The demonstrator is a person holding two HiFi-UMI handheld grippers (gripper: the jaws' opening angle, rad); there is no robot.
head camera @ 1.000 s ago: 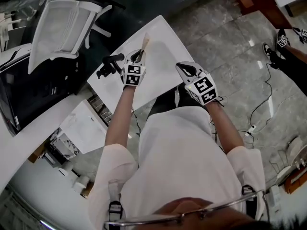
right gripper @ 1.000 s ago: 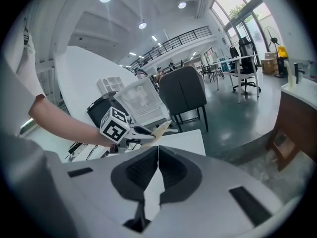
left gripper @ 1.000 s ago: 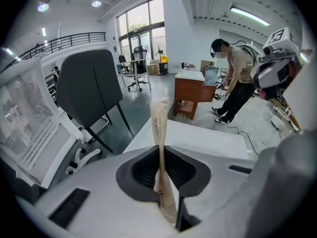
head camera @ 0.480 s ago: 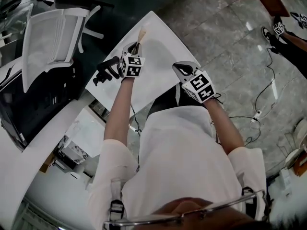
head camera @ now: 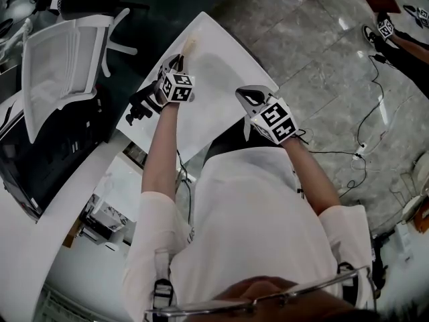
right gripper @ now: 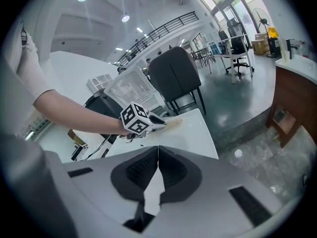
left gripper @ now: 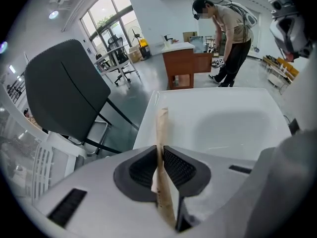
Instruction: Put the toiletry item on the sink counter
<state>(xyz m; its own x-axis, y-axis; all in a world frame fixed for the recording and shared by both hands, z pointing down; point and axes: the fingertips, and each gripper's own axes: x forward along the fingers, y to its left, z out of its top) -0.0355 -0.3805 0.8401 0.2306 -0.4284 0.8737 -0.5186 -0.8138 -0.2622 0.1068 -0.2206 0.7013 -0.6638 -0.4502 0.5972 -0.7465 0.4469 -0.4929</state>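
— Grey stone floor lay all round, and the white sink counter (head camera: pixel 204 116) stood in front of me.
— Where was the toiletry item (left gripper: pixel 162 128)?
— Pinched in my left gripper (left gripper: pixel 161 165), jaws narrowed onto it, above the counter and left of the basin (left gripper: pixel 237 130).
— Which way did it lie?
— Its long axis ran straight out past the jaws, away from me, with the tip near the counter's far edge. I judged it wanted lowering flat beside the basin.
— And your right gripper (right gripper: pixel 157 170)?
— Closed on nothing, over the counter's near edge. The left hand was nearer the spot.
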